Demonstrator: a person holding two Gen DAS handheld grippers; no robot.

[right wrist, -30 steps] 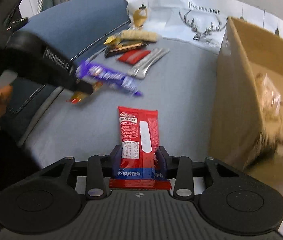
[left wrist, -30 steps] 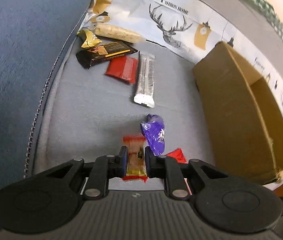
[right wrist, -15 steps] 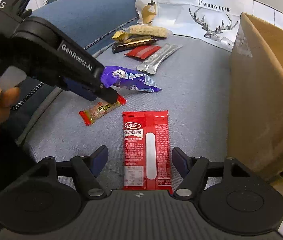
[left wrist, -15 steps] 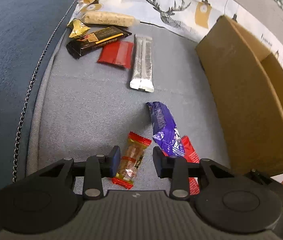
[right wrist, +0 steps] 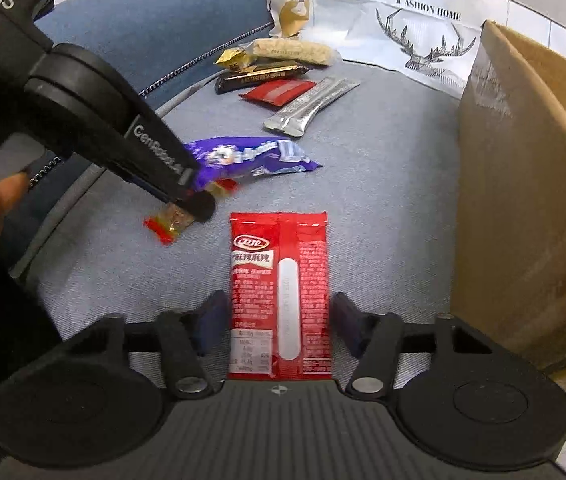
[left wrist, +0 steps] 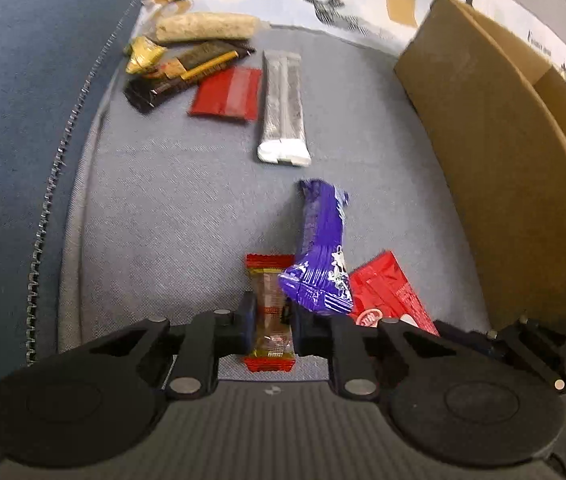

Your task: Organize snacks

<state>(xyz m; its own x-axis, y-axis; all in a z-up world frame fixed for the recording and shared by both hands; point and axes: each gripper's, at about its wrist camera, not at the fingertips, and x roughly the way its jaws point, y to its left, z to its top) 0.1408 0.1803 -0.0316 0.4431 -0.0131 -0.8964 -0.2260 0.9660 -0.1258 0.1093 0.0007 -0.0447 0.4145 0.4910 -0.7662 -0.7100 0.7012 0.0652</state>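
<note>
Crinkly red-ended candy point(left wrist: 270, 312) pinched by left tool point(left wrist: 270, 322), right tool point(right wrist: 279, 324) just closing, still spread around flat red packet point(right wrist: 279, 288)

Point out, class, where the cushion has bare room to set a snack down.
Bare: grey cushion between silver sachet and cardboard box, and left of purple packet. Crowded: the far-left pile around the black bar, and near both grippers.

Snacks spread over a sofa cushion point(left wrist: 171, 200); a cardboard box point(left wrist: 495, 168) stands at right; a cluster of bars point(left wrist: 187, 68) lies at the far left; a twin sachet point(left wrist: 283, 108) lies between them.
</note>
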